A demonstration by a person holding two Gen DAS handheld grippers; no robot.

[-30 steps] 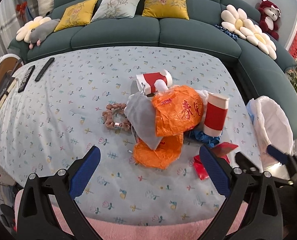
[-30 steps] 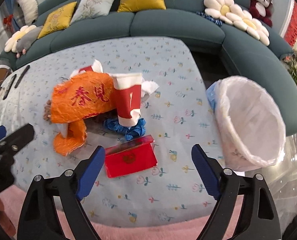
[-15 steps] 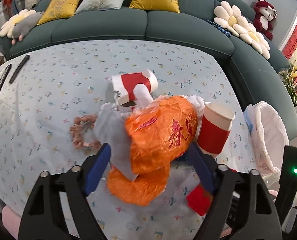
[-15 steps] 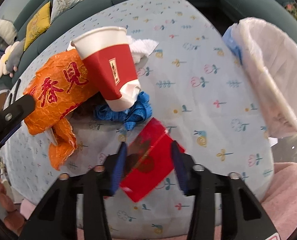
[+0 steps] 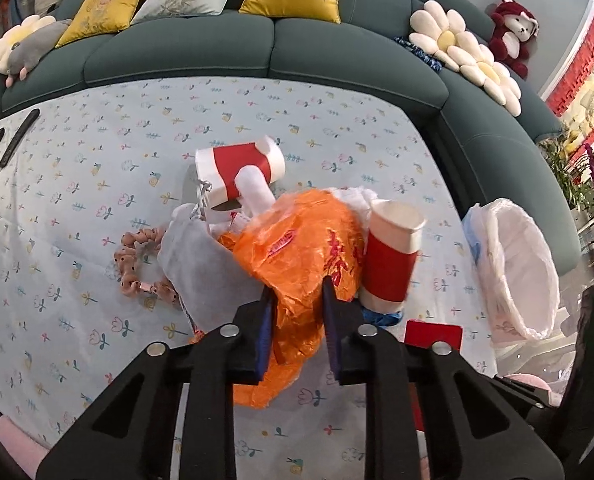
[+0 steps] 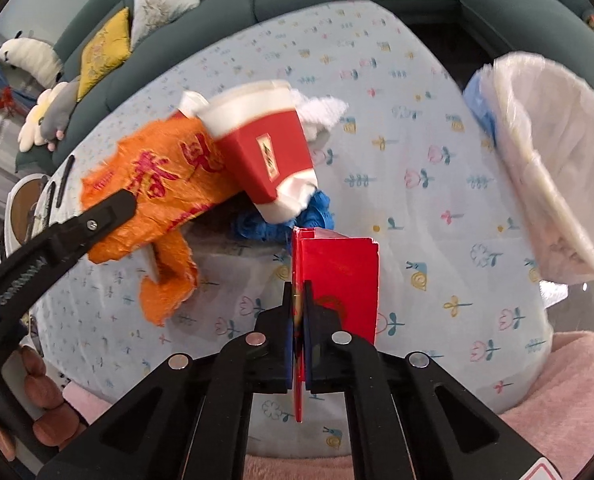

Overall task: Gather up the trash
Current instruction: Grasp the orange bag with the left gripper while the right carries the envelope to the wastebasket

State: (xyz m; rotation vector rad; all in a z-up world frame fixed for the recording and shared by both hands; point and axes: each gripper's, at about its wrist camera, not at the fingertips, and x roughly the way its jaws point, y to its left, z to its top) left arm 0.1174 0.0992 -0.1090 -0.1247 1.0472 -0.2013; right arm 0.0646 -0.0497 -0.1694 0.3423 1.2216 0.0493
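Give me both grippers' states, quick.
Left gripper: shut on the orange plastic bag.
Right gripper: shut on the red envelope, held upright on edge.

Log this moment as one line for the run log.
left gripper: shut on orange plastic bag | right gripper: shut on red envelope | trash bin: open, right of pile
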